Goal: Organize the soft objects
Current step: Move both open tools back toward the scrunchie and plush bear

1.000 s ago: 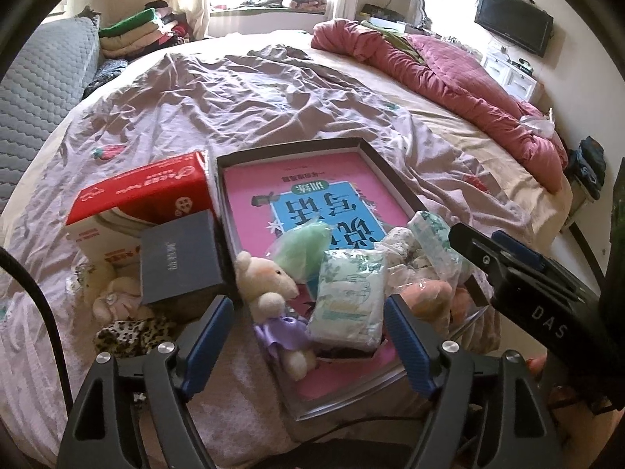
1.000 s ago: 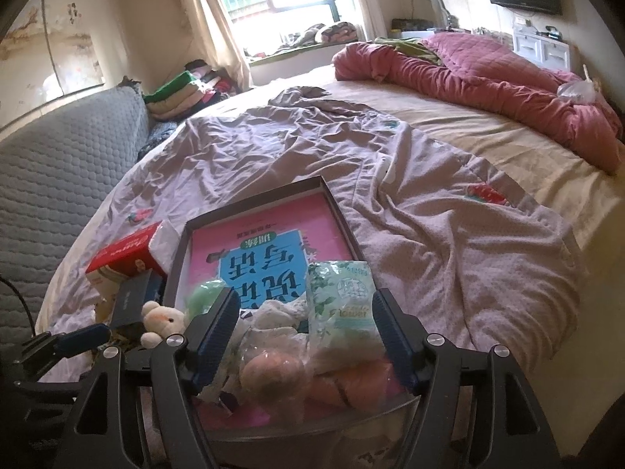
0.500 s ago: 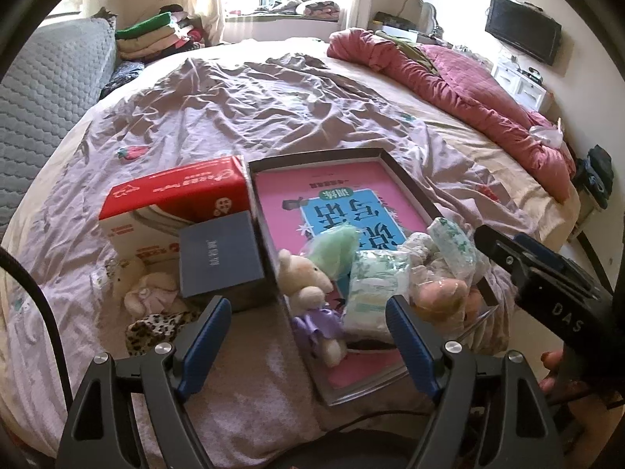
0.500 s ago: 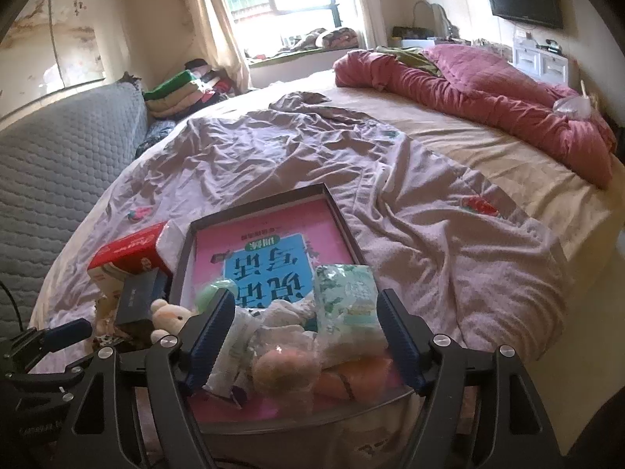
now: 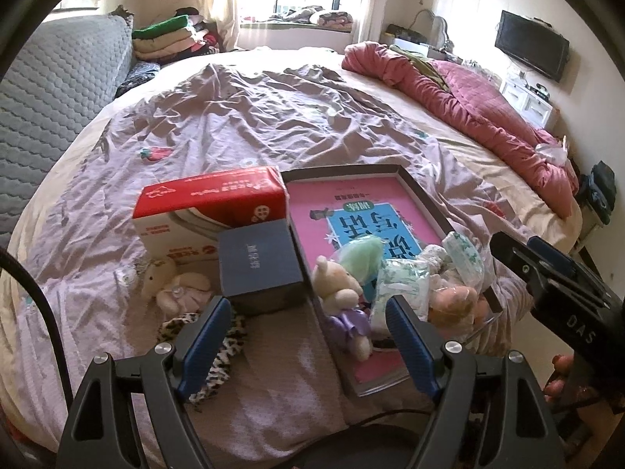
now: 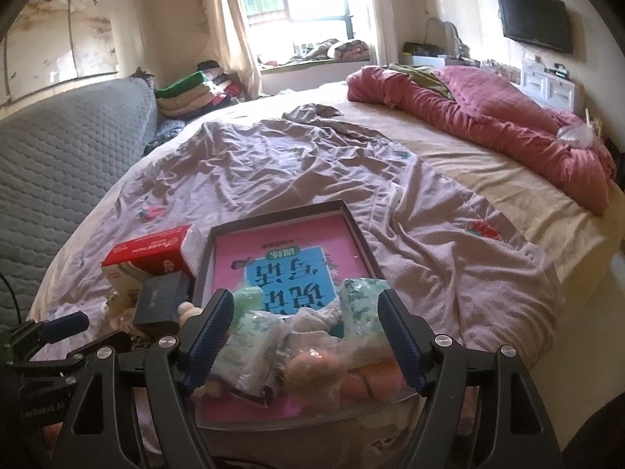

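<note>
Both grippers empty with fingers spread wide, left gripper (image 5: pixel 308 336) above the mauve bedsheet (image 5: pixel 273 117), right gripper (image 6: pixel 304 332) over the dark shallow tray (image 6: pixel 363 238) holding a cream plush bear (image 5: pixel 338 285) and plastic-wrapped soft packs (image 6: pixel 250 348).

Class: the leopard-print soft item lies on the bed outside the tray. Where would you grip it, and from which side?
Grip the leopard-print soft item at its bunched middle, from above. It lies limp and flat on the bedspread just ahead of the left gripper, whose jaws are open.
</note>
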### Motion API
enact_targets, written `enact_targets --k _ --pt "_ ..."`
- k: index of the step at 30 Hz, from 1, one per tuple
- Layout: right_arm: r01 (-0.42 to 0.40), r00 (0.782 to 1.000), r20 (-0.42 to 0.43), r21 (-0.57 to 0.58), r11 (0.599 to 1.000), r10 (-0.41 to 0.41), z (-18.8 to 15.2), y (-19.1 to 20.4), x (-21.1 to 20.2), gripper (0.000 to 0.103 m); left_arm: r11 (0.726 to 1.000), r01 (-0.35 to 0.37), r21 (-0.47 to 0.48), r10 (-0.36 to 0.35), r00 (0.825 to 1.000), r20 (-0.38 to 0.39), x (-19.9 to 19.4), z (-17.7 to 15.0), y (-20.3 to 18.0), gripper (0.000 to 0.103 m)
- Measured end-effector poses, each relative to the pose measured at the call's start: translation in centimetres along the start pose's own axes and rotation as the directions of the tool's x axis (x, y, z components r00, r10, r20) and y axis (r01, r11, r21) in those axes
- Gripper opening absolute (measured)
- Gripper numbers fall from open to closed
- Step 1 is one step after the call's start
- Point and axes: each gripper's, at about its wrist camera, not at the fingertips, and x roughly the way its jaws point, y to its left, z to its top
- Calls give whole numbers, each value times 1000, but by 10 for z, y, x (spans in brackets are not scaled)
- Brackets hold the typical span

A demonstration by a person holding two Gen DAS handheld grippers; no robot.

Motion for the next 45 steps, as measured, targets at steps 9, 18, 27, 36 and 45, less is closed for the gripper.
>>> enact_targets --k 9,18,27,36,45 --pt "-16 1000 0 -58 998 16 5 30 -10 78 999 -12 -34 13 1000 23 -14 2 28 81" --pt "-49 999 -3 -118 992 49 6 64 -12 78 996 -35 -82 36 999 22 -23 -2 62 81" --pt "-93 996 -20 -133 987 92 2 91 -10 78 991 -59 -119 61 998 13 -24 -9 90 81" --pt "-141 989 -53 -133 981 135 -9 115 -3 78 984 -73 -160 76 997 9 -21 -16 116 81" --pt "-194 977 -116 -138 971 179 -28 140 17 78 976 -83 -203 83 997 -11 -9 -24 141 81"
